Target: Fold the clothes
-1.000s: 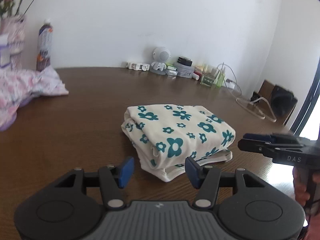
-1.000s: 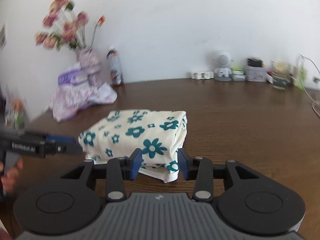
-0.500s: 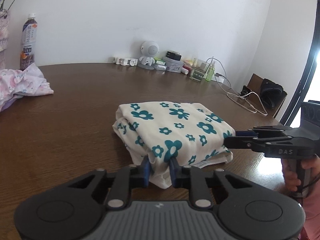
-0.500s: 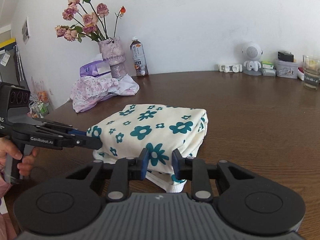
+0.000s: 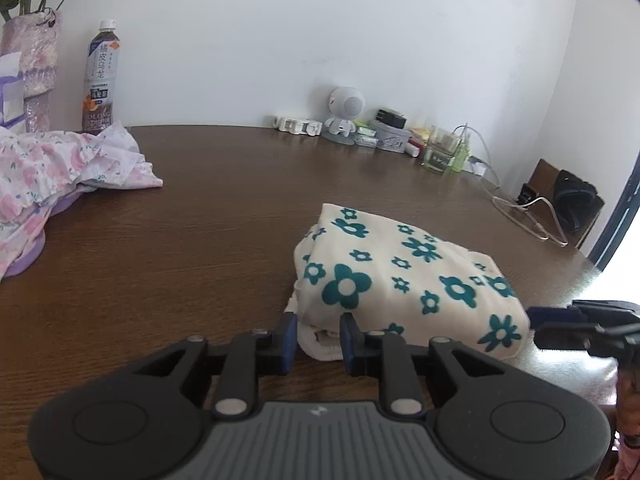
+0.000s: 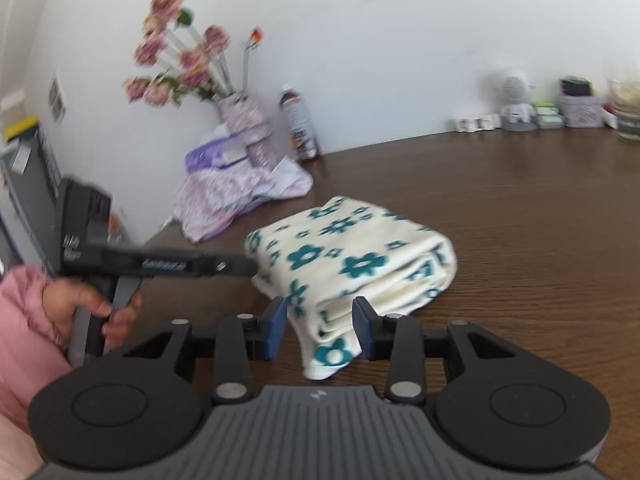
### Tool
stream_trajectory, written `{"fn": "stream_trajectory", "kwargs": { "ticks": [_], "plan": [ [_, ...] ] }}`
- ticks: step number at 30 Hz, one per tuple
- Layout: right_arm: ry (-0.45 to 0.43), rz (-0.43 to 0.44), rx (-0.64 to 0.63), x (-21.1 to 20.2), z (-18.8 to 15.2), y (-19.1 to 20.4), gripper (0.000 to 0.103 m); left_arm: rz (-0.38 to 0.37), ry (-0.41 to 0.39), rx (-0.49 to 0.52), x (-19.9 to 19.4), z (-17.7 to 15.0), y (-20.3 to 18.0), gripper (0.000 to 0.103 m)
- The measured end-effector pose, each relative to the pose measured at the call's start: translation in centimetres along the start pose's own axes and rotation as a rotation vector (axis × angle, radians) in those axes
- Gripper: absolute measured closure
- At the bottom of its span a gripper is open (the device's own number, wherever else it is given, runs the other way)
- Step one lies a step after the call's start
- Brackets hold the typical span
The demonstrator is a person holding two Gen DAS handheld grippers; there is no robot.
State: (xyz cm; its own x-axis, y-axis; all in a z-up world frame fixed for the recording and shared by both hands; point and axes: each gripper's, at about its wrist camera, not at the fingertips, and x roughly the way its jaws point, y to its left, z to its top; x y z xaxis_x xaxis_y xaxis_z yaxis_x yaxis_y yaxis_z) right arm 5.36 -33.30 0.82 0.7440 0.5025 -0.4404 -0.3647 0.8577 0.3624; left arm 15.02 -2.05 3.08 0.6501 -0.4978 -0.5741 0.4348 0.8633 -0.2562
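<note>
A folded cream cloth with teal flowers point(image 5: 408, 276) point(image 6: 352, 248) lies on the brown wooden table point(image 5: 200, 240). My left gripper point(image 5: 318, 340) is shut on the white hem at the cloth's near left corner. From the right wrist view, the left gripper point(image 6: 244, 267) reaches in sideways to that same end, held by a person's hand point(image 6: 92, 308). My right gripper point(image 6: 320, 328) stands open, and the stacked layers of the cloth's near corner sit between its fingers. In the left wrist view, the right gripper point(image 5: 538, 322) shows at the cloth's right end.
A crumpled pink floral garment point(image 5: 60, 168) point(image 6: 232, 196) lies at the table's left, by a drink bottle point(image 5: 100, 80) and a vase of roses point(image 6: 240, 120). Small items point(image 5: 360, 128) line the wall. A white cable point(image 5: 528, 216) runs off the far right edge.
Both grippers closed on the cloth's corners and shifted it. The right gripper's fingers have since spread apart again; the left ones stay pinched.
</note>
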Motion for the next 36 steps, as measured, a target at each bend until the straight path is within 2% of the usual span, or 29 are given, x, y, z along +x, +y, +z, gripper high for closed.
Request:
{"fn": "stream_trajectory", "kwargs": {
  "ticks": [4, 5, 7, 11, 12, 15, 18, 21, 25, 30, 32, 36],
  "plan": [
    [-0.016, -0.042, 0.168, -0.3, 0.4, -3.0, 0.058, -0.073, -0.032, -0.045, -0.9, 0.7, 0.5, 0.057],
    [-0.014, -0.047, 0.223, 0.0, 0.4, -3.6, 0.054, -0.081, -0.042, -0.056, -0.9, 1.1, 0.5, 0.051],
    [-0.014, -0.049, 0.311, 0.4, 0.4, -4.5, 0.052, -0.091, -0.058, -0.074, -0.8, 2.0, 0.6, 0.048],
    [-0.040, -0.054, 0.404, 1.2, 0.5, -4.7, 0.048, -0.105, -0.074, -0.100, 0.3, 4.1, 1.1, 0.048],
    [-0.038, -0.067, 0.412, 1.4, 0.6, -4.6, 0.044, -0.104, -0.062, -0.105, 0.9, 4.6, 1.3, 0.049],
    [-0.027, -0.095, 0.445, 2.2, 0.6, -4.3, 0.043, -0.128, -0.014, -0.112, 2.9, 5.5, 2.0, 0.050],
    [-0.008, -0.107, 0.510, 3.3, 0.3, -4.6, 0.042, -0.181, 0.042, -0.184, 4.8, 5.2, 3.6, 0.050],
    [0.000, -0.128, 0.557, 4.1, 0.0, -5.2, 0.041, -0.270, 0.092, -0.267, 6.2, 4.1, 4.8, 0.062],
    [0.016, -0.125, 0.575, 4.8, 0.2, -5.8, 0.041, -0.304, 0.081, -0.314, 5.4, 3.0, 4.8, 0.069],
    [0.038, -0.125, 0.549, 4.5, 1.0, -6.5, 0.041, -0.295, 0.108, -0.286, 2.9, 1.6, 2.9, 0.067],
    [0.054, -0.112, 0.535, 4.3, 1.1, -6.6, 0.040, -0.266, 0.104, -0.288, 2.0, 1.4, 2.6, 0.052],
    [0.074, -0.085, 0.544, 4.2, 0.9, -7.0, 0.037, -0.221, 0.093, -0.319, 1.3, 1.7, 3.3, 0.035]
  ]
}}
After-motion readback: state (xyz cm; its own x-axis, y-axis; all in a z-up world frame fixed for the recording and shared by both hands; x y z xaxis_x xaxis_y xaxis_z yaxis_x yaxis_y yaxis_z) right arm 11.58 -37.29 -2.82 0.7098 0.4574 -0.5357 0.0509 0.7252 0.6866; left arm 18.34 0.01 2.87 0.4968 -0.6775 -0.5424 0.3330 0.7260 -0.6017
